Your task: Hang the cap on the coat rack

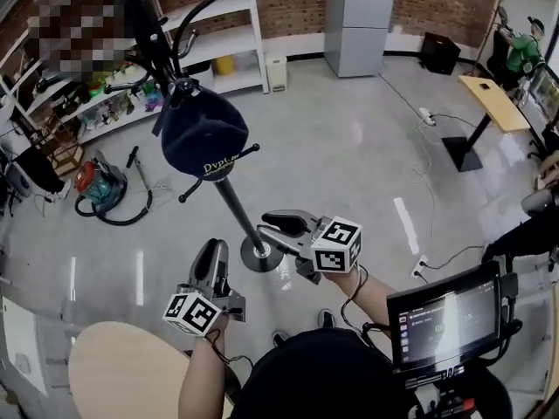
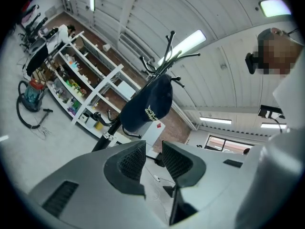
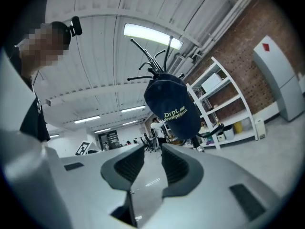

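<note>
the cap (image 1: 203,133) hangs on the coat rack (image 1: 238,212), at about twelve o'clock from my left gripper (image 1: 212,250). its jaws and my right gripper's (image 1: 269,225) are nearly together, empty. i'd back straight off, clear of the pole, so nothing knocks it loose.

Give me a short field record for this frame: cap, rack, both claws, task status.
cap: dark blue, hanging on a rack hook
coat rack: black pole standing on round base
left claw: shut, empty, apart from cap
right claw: jaws close together, empty, apart from cap
task status: cap looks hung
</note>
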`<control>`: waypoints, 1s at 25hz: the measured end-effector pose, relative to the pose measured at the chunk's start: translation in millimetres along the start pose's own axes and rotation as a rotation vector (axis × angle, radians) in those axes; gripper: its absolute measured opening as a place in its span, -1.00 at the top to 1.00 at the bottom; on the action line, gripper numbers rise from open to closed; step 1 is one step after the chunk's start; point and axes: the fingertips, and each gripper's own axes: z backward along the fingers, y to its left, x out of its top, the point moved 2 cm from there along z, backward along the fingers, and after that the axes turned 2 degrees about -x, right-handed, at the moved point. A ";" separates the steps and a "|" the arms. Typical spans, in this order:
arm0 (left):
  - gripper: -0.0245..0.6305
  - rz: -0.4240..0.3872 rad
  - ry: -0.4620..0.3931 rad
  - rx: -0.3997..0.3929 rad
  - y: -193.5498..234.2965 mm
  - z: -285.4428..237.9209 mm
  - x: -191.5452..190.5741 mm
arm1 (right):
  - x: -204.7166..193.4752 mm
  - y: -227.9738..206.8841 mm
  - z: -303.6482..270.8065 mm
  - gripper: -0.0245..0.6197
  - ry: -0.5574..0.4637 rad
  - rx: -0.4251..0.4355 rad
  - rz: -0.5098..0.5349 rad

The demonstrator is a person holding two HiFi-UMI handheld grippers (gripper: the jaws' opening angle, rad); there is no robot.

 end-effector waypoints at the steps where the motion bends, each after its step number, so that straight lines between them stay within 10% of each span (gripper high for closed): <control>1: 0.60 0.011 0.002 -0.005 -3.9 4.1 -3.5 | 0.3 2.9 4.8 0.56 -0.002 -0.005 0.000; 13: 0.60 0.117 0.079 -0.029 -16.0 47.5 -50.4 | -14.6 24.4 45.4 0.57 0.022 -0.100 -0.034; 25: 0.60 -0.136 0.197 -0.053 -23.1 81.7 -67.1 | -31.7 64.3 47.8 0.56 0.112 -0.150 0.083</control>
